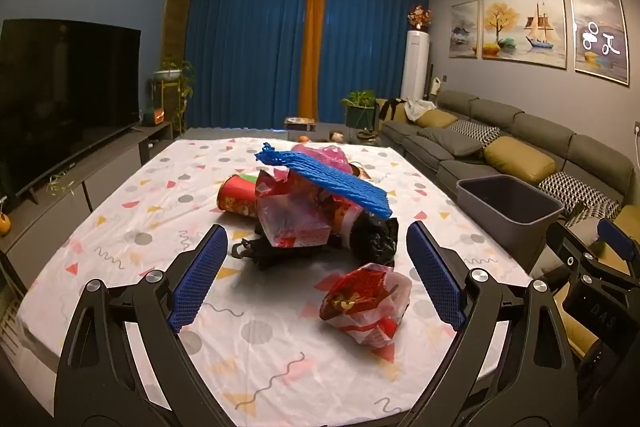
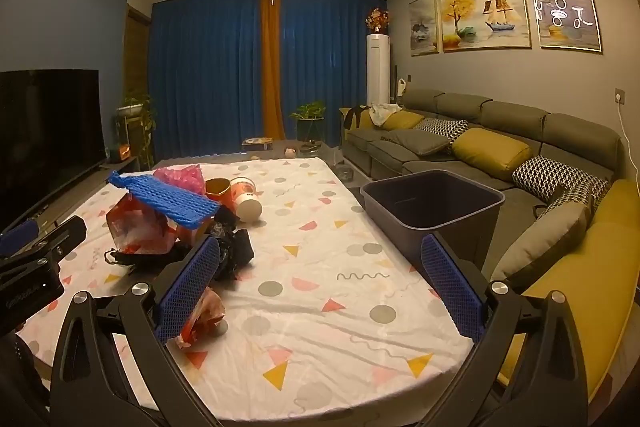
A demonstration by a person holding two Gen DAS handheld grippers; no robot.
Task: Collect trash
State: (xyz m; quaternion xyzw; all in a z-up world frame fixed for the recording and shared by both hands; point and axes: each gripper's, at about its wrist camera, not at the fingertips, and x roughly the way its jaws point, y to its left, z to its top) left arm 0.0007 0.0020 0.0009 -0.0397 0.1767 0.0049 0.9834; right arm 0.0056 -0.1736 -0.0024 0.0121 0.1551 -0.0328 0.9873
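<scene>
Nearest lies a crumpled red snack wrapper [image 1: 366, 301] on the tablecloth [image 1: 132, 227], before heaped trash [image 1: 308, 203]. Beside the table, a grey bin [image 2: 434, 203]. Left gripper [image 1: 318, 277] and right gripper [image 2: 320, 289] are spread wide, holding nothing.

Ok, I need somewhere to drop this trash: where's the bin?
The grey bin stands off the table's right edge, between it and the sofa; the left wrist view shows it far right.
</scene>
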